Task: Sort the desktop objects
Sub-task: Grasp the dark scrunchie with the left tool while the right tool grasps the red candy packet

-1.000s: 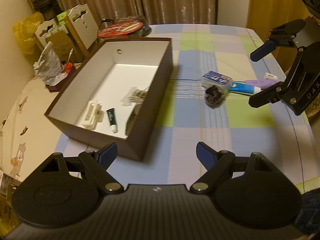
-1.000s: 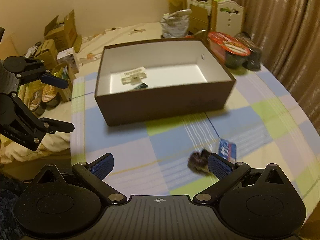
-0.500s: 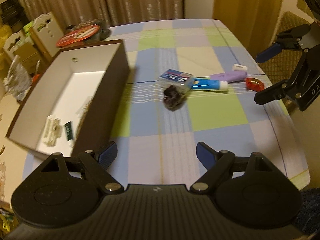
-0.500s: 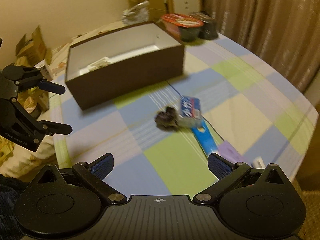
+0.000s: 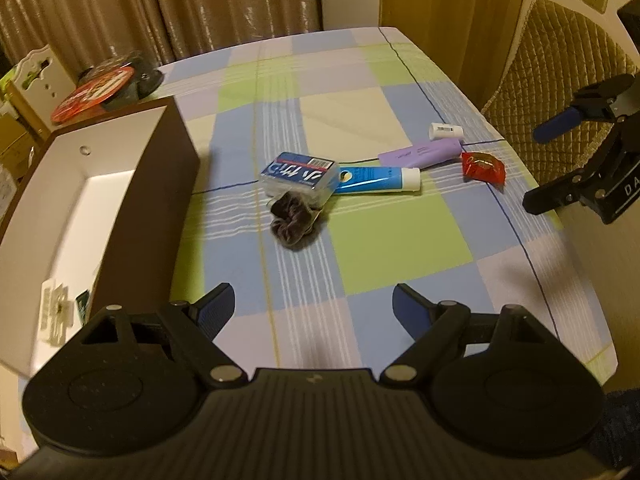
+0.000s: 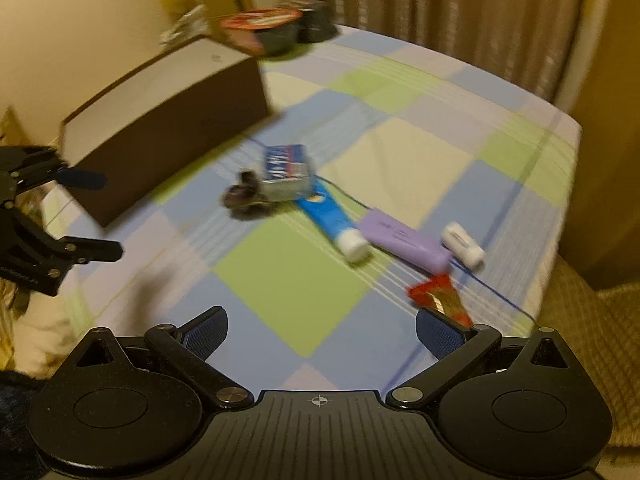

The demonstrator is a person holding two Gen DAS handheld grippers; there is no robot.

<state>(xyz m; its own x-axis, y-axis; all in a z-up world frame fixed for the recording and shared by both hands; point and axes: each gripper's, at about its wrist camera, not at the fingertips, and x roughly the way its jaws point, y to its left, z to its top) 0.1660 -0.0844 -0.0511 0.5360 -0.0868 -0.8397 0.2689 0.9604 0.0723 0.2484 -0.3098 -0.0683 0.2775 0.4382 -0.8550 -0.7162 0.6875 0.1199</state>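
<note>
Where the left wrist view took in the whole brown box a second ago, it has swung rightward, so the brown box (image 5: 120,184) now sits cropped at the left edge and the loose items fill the middle of the bench (image 5: 400,248) — a sign, I judge, that the next pick is being lined up and not yet begun. Here the left hand-held gripper (image 5: 313,304) hangs over bare cloth with its jaws apart and nothing between them. Just ahead lies the dark scrunchie (image 5: 294,220), touching the blue-labelled clear case (image 5: 298,178); the blue tube (image 5: 378,179) runs left to right, cap to the right, with the purple tube (image 5: 420,153) on a similar line beyond it, then a small white tube (image 5: 446,131) and a red sachet (image 5: 483,167). The right hand-held gripper (image 5: 540,168) hovers off the bench's right edge, jaws spread. The right wrist view, smeared by motion, has turned the same way: the right hand-held gripper (image 6: 322,330) is spread wide and empty, the red sachet (image 6: 438,300) just beside its right finger, and the blue tube (image 6: 332,220) runs diagonally, cap nearest the camera.
</note>
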